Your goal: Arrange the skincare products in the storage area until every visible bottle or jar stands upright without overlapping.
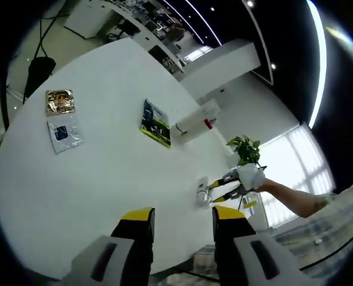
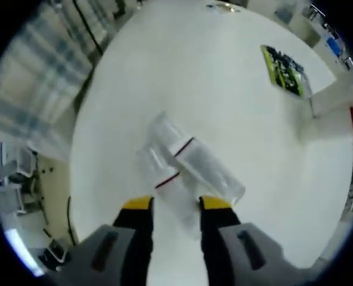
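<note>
Two clear bottles with red bands lie on their sides, touching, on the white round table (image 2: 224, 71). One bottle (image 2: 209, 167) points right. The other bottle (image 2: 164, 170) runs down between my right gripper (image 2: 176, 204), whose open jaws stand on either side of its end. The left gripper view shows the same bottles (image 1: 203, 194) near the table's edge, with the right gripper (image 1: 217, 188) at them, held by a gloved hand (image 1: 251, 177). My left gripper (image 1: 179, 215) hovers open and empty above the table (image 1: 105, 179).
A white tube with a red cap (image 1: 195, 122) lies beside a green box (image 1: 155, 123). The same green box (image 2: 284, 70) and tube (image 2: 337, 116) lie beyond the bottles. A gold packet (image 1: 60, 101) and a clear blue packet (image 1: 64, 134) lie at the left. A potted plant (image 1: 246, 149) stands past the table.
</note>
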`<state>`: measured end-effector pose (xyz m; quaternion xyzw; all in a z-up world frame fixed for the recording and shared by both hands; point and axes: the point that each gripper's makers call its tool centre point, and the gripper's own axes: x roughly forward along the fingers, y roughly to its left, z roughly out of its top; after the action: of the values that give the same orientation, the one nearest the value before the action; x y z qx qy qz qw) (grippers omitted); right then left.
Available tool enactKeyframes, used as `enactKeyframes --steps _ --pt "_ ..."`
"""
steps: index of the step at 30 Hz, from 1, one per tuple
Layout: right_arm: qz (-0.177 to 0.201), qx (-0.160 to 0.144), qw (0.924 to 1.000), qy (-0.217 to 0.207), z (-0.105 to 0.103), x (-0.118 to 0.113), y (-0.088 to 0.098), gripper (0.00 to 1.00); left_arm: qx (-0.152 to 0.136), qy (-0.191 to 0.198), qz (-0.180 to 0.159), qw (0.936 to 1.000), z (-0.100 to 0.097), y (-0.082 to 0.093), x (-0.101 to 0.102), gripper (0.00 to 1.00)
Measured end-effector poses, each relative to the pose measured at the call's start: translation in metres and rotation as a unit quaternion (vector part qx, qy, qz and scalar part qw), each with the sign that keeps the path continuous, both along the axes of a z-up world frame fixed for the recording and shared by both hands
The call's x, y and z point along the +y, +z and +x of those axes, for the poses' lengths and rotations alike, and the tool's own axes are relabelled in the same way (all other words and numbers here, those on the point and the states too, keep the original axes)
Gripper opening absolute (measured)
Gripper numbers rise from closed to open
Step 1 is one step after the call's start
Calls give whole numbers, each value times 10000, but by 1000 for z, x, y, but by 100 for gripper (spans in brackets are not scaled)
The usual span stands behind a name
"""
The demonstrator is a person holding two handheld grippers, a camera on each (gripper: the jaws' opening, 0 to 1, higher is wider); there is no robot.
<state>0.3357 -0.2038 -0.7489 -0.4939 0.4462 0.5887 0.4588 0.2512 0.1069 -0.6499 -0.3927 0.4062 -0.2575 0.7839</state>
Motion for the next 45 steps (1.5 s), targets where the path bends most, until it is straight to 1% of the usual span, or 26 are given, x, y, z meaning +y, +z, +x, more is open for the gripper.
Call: enactKeyframes --steps 4,8,13,18,20,25,27,32,36,39,45 --pt "-72 -44 10000 -32 1 -2 -4 23 0 -7 4 10000 -3 1 -1 40" --pt "-166 -84 9998 21 0 -6 -8 22 8 -62 12 10000 -5 0 -2 40" --pt "-160 -163 9997 -8 -3 -6 -11 21 36 -78 -32 10000 -3 1 -4 40" --pt "-239 -293 9993 2 -4 -7 -14 21 44 -340 5 9994 -4 11 -12 40" --pt "-247 -332 9991 41 -4 -7 -14 21 59 -412 33 9991 -3 11 -14 40" --pt "-72 -434 9990 -49 -4 -8 -14 20 125 -472 36 9988 0 15 -21 40" --pt "76 -447 9989 -130 -4 -10 -13 20 133 -483 38 9987 1 18 -27 40" --pt "230 -446 9983 -299 -4 -10 -13 20 152 -555 135 9983 3 27 -46 39" --pt "245 -441 9981 -361 -3 -10 -13 20 23 -638 173 9978 8 40 -65 39" --pt "217 -412 9977 -492 -3 -10 -13 20 -25 -638 183 9978 12 43 -75 39" --pt "201 -439 9974 -528 -3 -11 -13 19 -292 -550 139 9980 23 51 -100 38"
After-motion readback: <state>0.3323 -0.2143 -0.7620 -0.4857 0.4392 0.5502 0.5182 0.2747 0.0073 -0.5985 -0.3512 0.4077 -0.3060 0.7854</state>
